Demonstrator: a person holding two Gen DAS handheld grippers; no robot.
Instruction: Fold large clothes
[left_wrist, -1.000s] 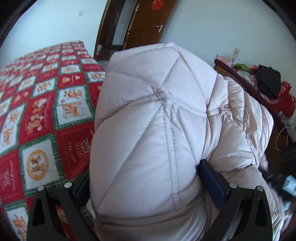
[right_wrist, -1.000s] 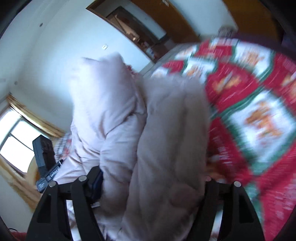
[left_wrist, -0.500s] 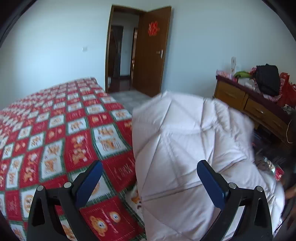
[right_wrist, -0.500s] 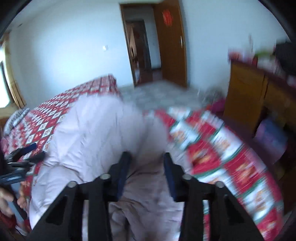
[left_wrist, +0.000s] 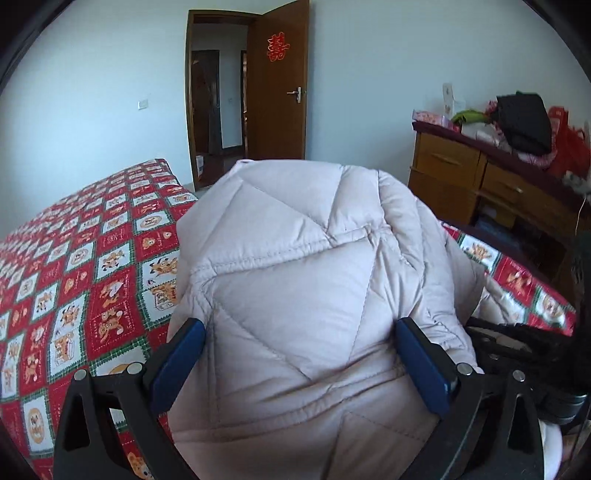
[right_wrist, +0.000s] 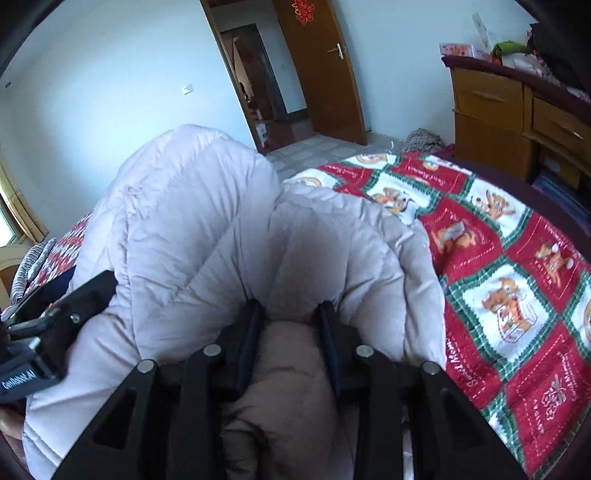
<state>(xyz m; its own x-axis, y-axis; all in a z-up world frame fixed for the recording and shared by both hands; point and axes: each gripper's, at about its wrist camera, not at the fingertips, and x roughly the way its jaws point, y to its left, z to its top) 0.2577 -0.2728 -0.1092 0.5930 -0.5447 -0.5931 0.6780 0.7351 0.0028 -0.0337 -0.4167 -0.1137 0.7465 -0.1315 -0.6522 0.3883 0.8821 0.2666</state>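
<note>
Filling the centre of both views, the jacket (left_wrist: 306, 295) hides much of the quilt (left_wrist: 92, 266). Left gripper (left_wrist: 301, 350) stands wide apart around a puffed fold; right gripper (right_wrist: 290, 325) is clamped on bunched fabric, fingertips buried.

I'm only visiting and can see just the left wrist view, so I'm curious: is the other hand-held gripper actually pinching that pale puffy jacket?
Observer: Yes. The right wrist view shows the right hand-held gripper with its fingers closed on a fold of the puffy jacket.
Operator: Is anything lying about that I can't see?
Observer: A grey bundle lies on the floor beside the dresser.
Operator: Anything else?
Observer: Something striped, maybe a pillow, lies at the far left of the bed in that view.
</note>
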